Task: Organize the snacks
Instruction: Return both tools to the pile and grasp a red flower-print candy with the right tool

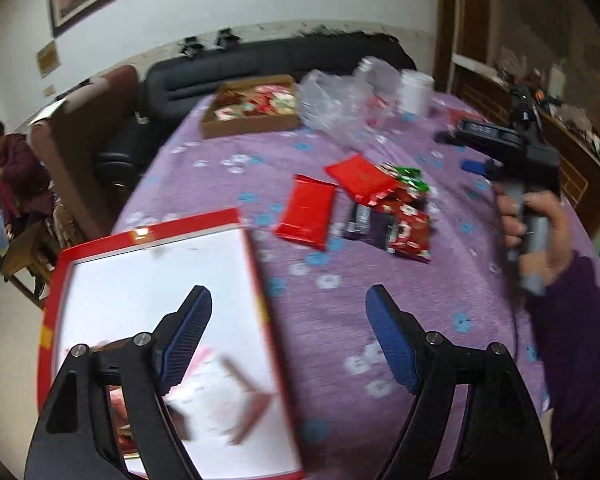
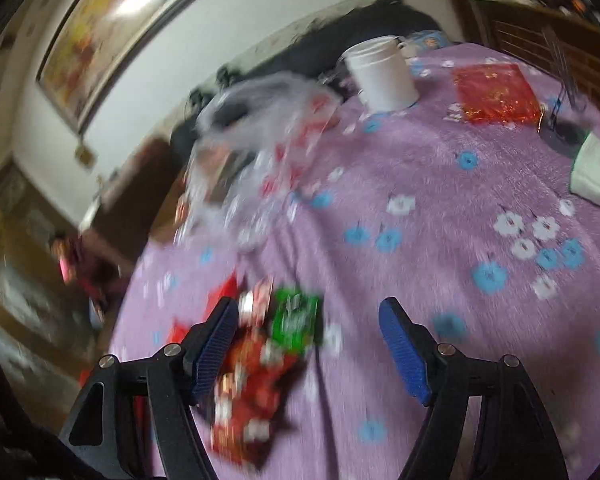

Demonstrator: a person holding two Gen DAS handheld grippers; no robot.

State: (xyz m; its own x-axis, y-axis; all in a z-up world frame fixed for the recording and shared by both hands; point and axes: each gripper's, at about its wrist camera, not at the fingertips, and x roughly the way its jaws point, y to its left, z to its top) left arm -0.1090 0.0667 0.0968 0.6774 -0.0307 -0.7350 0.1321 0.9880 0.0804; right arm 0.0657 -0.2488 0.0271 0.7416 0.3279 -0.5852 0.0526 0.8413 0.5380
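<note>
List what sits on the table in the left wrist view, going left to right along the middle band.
Red-rimmed white box → flat red packet → pile of mixed snack packets → the person's hand holding the right gripper.

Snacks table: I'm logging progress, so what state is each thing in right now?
Left gripper: open, empty.
Right gripper: open, empty.
Red box: open, a few snacks inside.
Snack pile: loose on the cloth.
Cardboard tray: filled with snacks.
Plastic bag: crumpled.
White tub: upright, lidded.
</note>
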